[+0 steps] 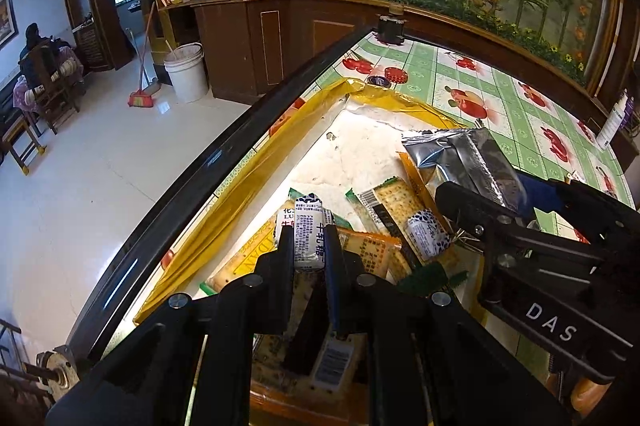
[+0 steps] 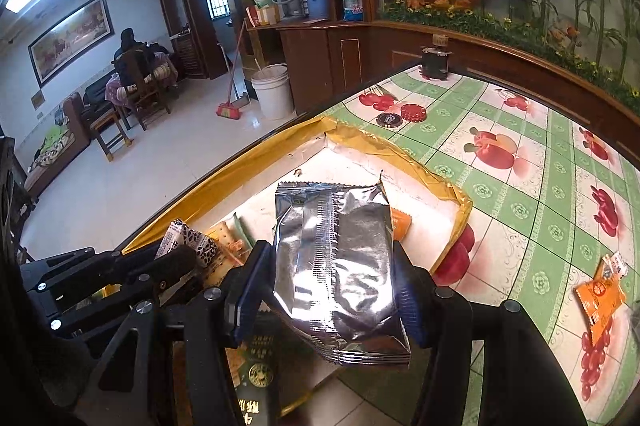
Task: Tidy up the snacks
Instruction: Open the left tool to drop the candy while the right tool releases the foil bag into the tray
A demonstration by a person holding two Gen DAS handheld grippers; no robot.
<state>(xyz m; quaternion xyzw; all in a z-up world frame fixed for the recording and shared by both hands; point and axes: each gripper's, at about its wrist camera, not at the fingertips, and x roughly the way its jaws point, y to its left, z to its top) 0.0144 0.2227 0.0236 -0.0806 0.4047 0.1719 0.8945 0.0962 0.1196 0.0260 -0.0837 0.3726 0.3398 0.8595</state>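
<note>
Over the tray, both tools were loaded: the left tool gripped a small white candy, and the right tool clamped a silver packet. Crackers and other packets already lay piled at the tray's near end, so sorting looked well along. An orange sachet lay outside the tray on the worktop. The tray's far end was bare, and its raised yellow rim needed clearing.

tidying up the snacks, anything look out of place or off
One orange snack packet lies alone on the fruit-print tablecloth, outside the yellow-edged tray that holds the rest. The tray's white floor looks chipped and stained near its far corner.
</note>
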